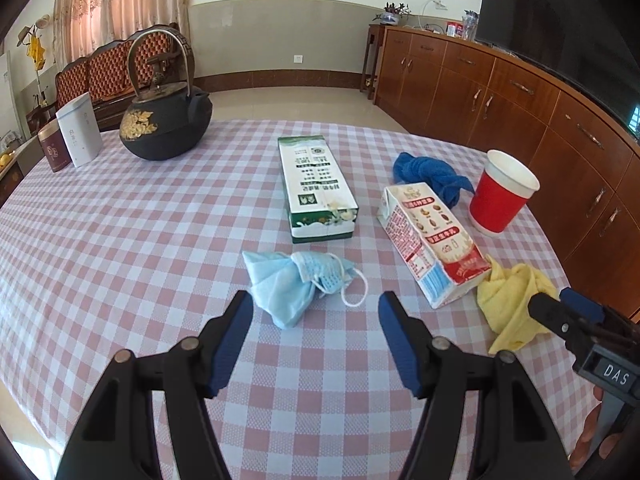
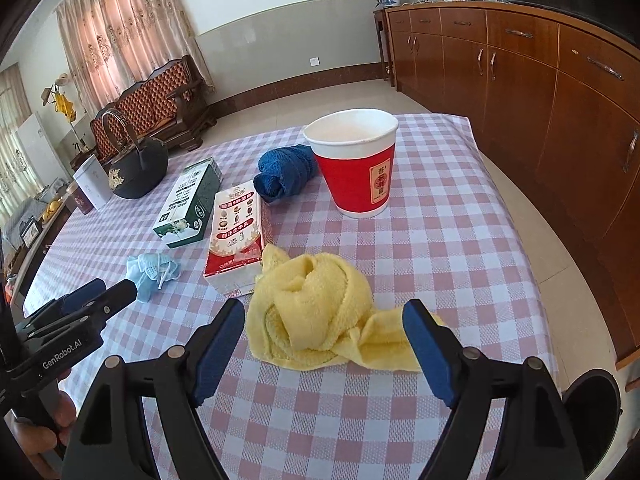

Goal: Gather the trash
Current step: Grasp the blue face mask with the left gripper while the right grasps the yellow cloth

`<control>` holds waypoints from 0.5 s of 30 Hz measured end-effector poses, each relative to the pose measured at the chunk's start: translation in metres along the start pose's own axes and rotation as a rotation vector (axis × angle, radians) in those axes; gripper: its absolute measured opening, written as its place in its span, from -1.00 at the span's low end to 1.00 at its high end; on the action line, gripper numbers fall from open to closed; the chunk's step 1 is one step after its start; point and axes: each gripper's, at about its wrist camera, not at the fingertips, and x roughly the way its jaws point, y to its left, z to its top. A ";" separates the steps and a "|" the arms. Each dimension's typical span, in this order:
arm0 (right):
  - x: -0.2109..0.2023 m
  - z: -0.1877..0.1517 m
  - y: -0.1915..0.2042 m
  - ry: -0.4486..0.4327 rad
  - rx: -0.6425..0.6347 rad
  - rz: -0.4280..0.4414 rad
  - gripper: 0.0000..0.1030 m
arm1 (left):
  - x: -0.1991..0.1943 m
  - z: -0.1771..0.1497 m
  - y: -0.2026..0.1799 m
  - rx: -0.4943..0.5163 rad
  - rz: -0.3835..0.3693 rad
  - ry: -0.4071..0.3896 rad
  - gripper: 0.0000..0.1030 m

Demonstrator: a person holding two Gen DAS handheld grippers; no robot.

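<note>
Two open tongs approach trash on a pink-and-white checked worktop (image 1: 120, 240).

The left tongs (image 1: 316, 304) stand wide and empty, with the crumpled pale-blue face mask (image 1: 292, 284) just ahead between their tips. The right tongs (image 2: 324, 316), also wide and empty, bracket the bunched yellow terry cloth (image 2: 316, 308). The red-and-white milk carton (image 1: 432, 240) lies on its side between the two, long axis pointing away. The left hand is likely nearer the mask.
</note>
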 end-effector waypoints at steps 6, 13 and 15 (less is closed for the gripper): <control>0.018 0.003 0.001 0.018 -0.010 -0.012 0.61 | 0.022 0.008 0.002 -0.005 0.011 0.021 0.29; 0.034 -0.002 -0.001 0.037 0.000 0.007 0.61 | 0.045 0.009 0.007 -0.015 0.008 0.055 0.29; 0.036 -0.004 0.000 0.034 -0.009 0.015 0.61 | 0.047 0.007 0.008 -0.018 0.016 0.055 0.24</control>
